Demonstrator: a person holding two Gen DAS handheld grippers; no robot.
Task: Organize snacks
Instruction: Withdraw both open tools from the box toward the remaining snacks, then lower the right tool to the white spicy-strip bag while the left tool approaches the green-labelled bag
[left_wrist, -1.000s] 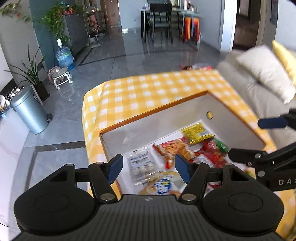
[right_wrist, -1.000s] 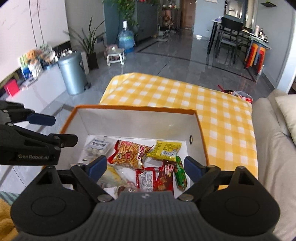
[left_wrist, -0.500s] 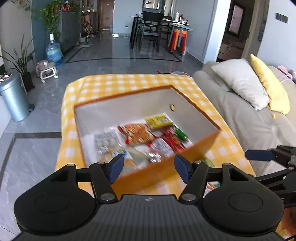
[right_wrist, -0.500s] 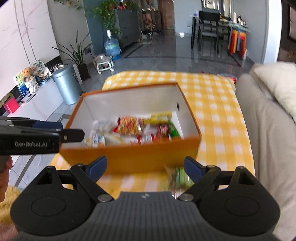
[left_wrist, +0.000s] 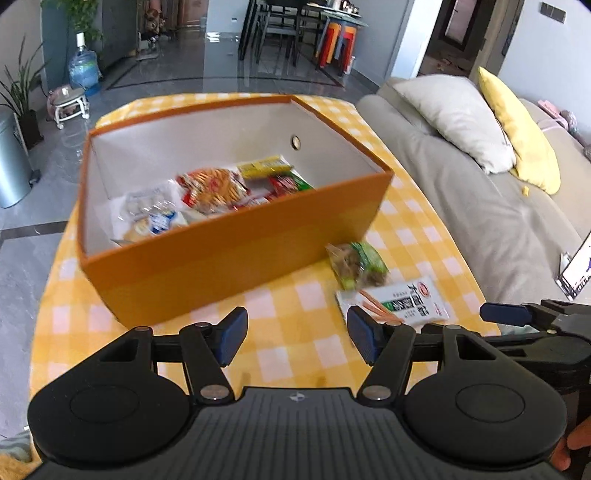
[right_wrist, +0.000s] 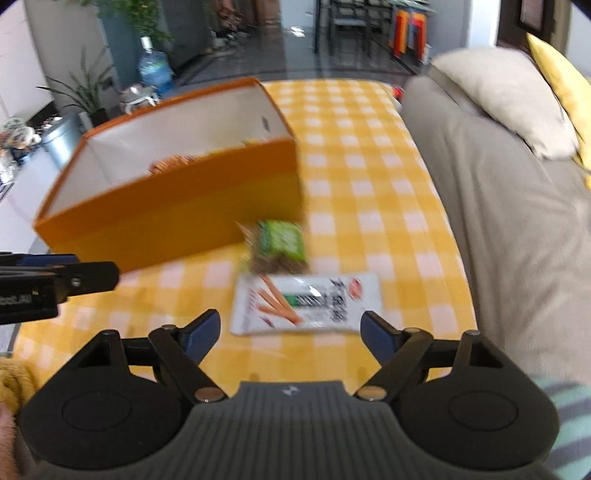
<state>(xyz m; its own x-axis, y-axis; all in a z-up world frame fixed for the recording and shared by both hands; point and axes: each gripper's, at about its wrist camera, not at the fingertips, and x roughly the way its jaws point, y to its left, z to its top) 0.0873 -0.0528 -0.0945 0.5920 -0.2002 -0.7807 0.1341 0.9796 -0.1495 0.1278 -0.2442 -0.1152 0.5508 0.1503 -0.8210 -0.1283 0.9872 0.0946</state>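
Through my left wrist camera, I am now looking at the orange box (left_wrist: 236, 236) from outside and lower down; a second ago I was peering straight down into it. Two packets that were hidden then are showing on the checked tablecloth (left_wrist: 295, 354): a green snack bag (left_wrist: 357, 264) just beside the box's near right corner, and a white stick-snack packet (left_wrist: 393, 304) touching its near end. My left gripper (left_wrist: 295, 338) is hanging above the cloth with its jaws spread wide and nothing between them. Inside the box I am seeing a jumble of wrappers, among them a red-orange bag (left_wrist: 212, 184) and a yellow packet (left_wrist: 264, 166). I judge that the box is well filled and that only these two loose packets remain.

Through my right wrist camera, the picture is smearing with motion, since I have been pulling back from over the box (right_wrist: 177, 206) and swinging toward the loose packets. My right gripper (right_wrist: 291, 332) is sitting wide open and empty, its fingertips (right_wrist: 375, 332) flanking the near edge of the white packet (right_wrist: 306, 302), which is lying flat, glossy and thin. The green bag (right_wrist: 280, 243) is lying beyond it, touching its far edge, puffier and crinkled. The white packet looks like my next pick.
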